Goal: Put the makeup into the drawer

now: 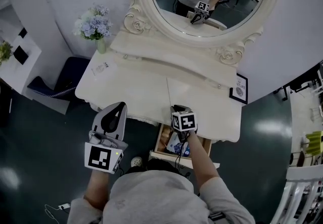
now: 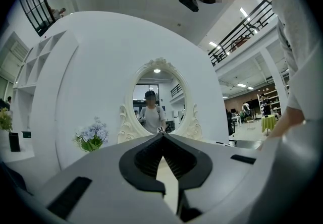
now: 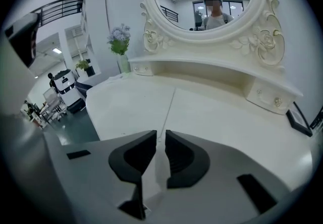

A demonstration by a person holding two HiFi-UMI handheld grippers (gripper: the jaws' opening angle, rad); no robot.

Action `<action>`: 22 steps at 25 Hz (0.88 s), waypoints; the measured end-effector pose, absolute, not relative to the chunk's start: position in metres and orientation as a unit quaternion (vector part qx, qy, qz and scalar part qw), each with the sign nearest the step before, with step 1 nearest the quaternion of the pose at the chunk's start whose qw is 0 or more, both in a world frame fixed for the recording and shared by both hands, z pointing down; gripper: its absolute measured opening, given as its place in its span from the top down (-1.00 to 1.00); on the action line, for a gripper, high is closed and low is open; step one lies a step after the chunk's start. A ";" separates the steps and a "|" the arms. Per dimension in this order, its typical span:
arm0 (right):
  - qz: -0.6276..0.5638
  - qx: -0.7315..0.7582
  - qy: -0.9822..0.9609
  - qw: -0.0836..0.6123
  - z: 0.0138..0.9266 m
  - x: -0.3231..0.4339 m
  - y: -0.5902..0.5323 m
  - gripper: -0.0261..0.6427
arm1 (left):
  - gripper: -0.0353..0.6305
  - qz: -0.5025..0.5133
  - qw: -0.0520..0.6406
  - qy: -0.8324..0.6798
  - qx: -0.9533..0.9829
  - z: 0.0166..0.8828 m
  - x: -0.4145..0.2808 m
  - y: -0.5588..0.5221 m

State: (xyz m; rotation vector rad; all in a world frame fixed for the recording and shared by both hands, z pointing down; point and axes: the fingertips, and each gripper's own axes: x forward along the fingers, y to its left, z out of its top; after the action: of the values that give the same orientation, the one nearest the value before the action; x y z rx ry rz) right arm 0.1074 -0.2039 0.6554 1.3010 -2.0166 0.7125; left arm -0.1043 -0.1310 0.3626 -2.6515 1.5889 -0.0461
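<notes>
Cream-white tabletop (image 1: 136,92) looks all but bare from my head view. Only a small pale item (image 1: 99,68) lies near the vase of flowers (image 1: 94,26), and I cannot tell what it is. Below the front edge the drawer (image 1: 162,140) stands pulled out, and the makeup (image 1: 177,146) lies inside it, a blue and white cluster partly hidden by my right arm.

My right gripper (image 1: 177,111) hangs over the tabletop's front edge, just above the drawer, tilted downward. Its fingers (image 3: 136,160) are released to a narrow slit with nothing between them. My left gripper (image 1: 121,105) is held level off to the left, clear of the furniture, its fingers (image 2: 144,160) clenched tip to tip on nothing.

I judge the placing step done or nearly so. Next I would check whether that stray item belongs with the makeup, then set a gripper against the drawer front and push it squarely home.
</notes>
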 end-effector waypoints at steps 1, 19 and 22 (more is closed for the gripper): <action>0.274 0.492 -0.766 0.310 0.656 0.105 -0.205 0.73 | 0.86 -0.011 0.029 0.516 -0.856 0.360 -0.105 -0.131; 0.270 0.498 -0.750 0.340 0.669 0.101 -0.225 0.68 | 0.86 -0.029 0.018 0.529 -0.848 0.371 -0.112 -0.137; 0.276 0.496 -0.750 0.340 0.669 0.101 -0.223 0.82 | 0.86 -0.026 0.015 0.530 -0.847 0.370 -0.111 -0.137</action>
State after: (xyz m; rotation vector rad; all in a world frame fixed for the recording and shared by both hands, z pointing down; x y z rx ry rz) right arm 0.1009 -0.2226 0.6691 1.2914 -1.9512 0.7172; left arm -0.1110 -0.1372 0.3704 -2.6356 1.6504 -0.0814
